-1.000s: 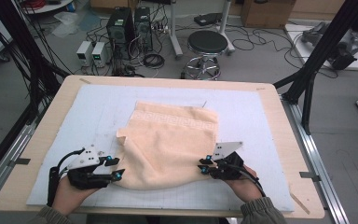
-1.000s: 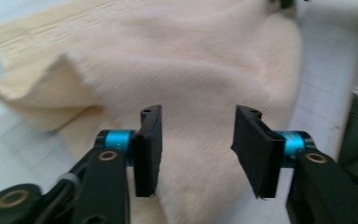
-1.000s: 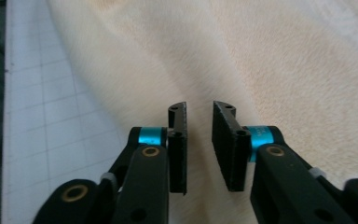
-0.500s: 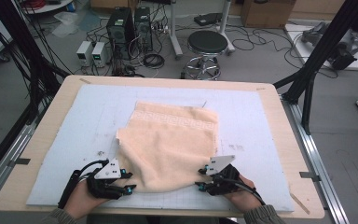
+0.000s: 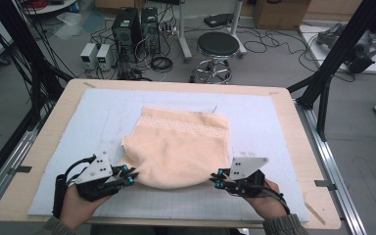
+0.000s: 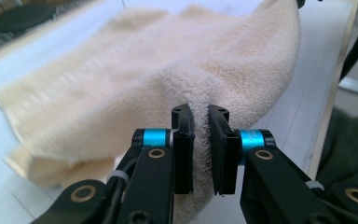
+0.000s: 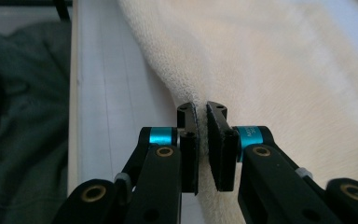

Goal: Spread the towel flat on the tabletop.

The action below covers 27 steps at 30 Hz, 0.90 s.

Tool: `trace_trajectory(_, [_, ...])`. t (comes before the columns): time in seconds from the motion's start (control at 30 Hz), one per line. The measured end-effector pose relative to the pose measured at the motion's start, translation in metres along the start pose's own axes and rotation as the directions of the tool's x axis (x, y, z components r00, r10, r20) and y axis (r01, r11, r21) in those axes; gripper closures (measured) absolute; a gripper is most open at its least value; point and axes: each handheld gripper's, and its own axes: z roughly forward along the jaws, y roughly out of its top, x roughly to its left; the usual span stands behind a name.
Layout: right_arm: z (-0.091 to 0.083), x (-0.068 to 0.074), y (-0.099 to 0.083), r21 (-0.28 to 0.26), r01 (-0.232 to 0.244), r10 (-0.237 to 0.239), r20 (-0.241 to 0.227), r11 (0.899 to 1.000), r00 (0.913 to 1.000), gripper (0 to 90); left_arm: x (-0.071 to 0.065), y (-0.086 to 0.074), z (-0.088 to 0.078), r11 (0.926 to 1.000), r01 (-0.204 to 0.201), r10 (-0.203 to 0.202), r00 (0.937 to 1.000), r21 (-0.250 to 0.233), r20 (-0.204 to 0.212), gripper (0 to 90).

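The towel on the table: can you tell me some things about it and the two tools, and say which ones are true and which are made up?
1. The towel is peach-coloured. True.
2. The left tool is pinching the towel's edge. True.
3. The right tool is open and touching nothing. False: it is shut on the towel.
4. The towel is folded into a neat small square. False: it lies spread out and rumpled on the white mat.
5. A black stool stands on the floor beyond the table. True.
6. The towel hangs over the far edge of the table. False: it lies on the mat, with its near edge held by both tools.
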Motion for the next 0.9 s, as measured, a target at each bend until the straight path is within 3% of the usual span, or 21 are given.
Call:
trace_trajectory(0.1, [-0.022,-0.002,0.017,-0.068,-0.016,0.017,0.016,0.998,0.9997,83.9,0.002,0.021,-0.016,0.9978,0.006,-0.005,1.0,-0.067,0.008,80.6])
trace_trajectory(0.17, [-0.03,-0.005,0.026,-0.084,-0.021,0.022,0.02,0.996,0.9996,83.8,0.007,0.029,-0.02,0.9972,-0.001,0.001,1.0,-0.075,0.0,80.4])
trace_trajectory(0.27, [-0.022,-0.017,0.028,-0.032,-0.033,0.034,0.035,0.999,0.9988,83.7,0.024,0.029,-0.007,0.9994,0.015,-0.016,0.9993,-0.032,-0.033,79.9])
trace_trajectory(0.33, [-0.007,-0.031,0.022,0.011,-0.062,0.062,0.043,0.998,0.9972,83.6,0.041,0.022,0.012,0.9989,0.045,-0.045,0.9973,0.013,-0.058,79.8])
trace_trajectory(0.4, [0.012,-0.05,0.013,0.042,-0.11,0.108,0.056,0.993,0.9926,83.6,0.059,0.015,0.033,0.9967,0.054,-0.048,0.994,0.06,-0.099,79.7])
trace_trajectory(0.47, [0.029,-0.072,0.008,0.069,-0.147,0.141,0.085,0.987,0.9863,83.6,0.085,0.01,0.06,0.9871,0.14,-0.13,0.9826,0.077,-0.133,79.8])
trace_trajectory(0.5, [0.037,-0.084,0.006,0.076,-0.166,0.158,0.104,0.983,0.982,83.6,0.095,0.01,0.071,0.9843,0.161,-0.148,0.9773,0.073,-0.151,79.8])
trace_trajectory(0.57, [0.05,-0.106,0.005,0.101,-0.211,0.195,0.146,0.972,0.9698,83.0,0.113,0.01,0.092,0.9717,0.223,-0.207,0.963,0.078,-0.172,79.8])
trace_trajectory(0.63, [0.059,-0.125,0.001,0.095,-0.27,0.25,0.176,0.958,0.952,79.8,0.124,0.009,0.107,0.9652,0.235,-0.208,0.9567,0.115,-0.203,76.7])
trace_trajectory(0.67, [0.064,-0.132,-0.002,0.094,-0.3,0.279,0.185,0.949,0.9423,73.3,0.126,0.008,0.111,0.9626,0.242,-0.21,0.952,0.123,-0.222,70.8])
trace_trajectory(0.73, [0.067,-0.14,-0.008,0.092,-0.33,0.309,0.19,0.939,0.9319,68.2,0.128,0.006,0.108,0.9601,0.253,-0.224,0.951,0.12,-0.214,60.7])
trace_trajectory(0.8, [0.062,-0.14,-0.011,0.066,-0.349,0.334,0.176,0.935,0.9262,63.6,0.125,0.005,0.1,0.9673,0.234,-0.209,0.9549,0.099,-0.21,57.8])
trace_trajectory(0.9, [0.05,-0.131,-0.011,0.019,-0.342,0.334,0.165,0.94,0.928,59.4,0.122,0.004,0.084,0.9747,0.208,-0.186,0.9585,0.082,-0.216,52.6])
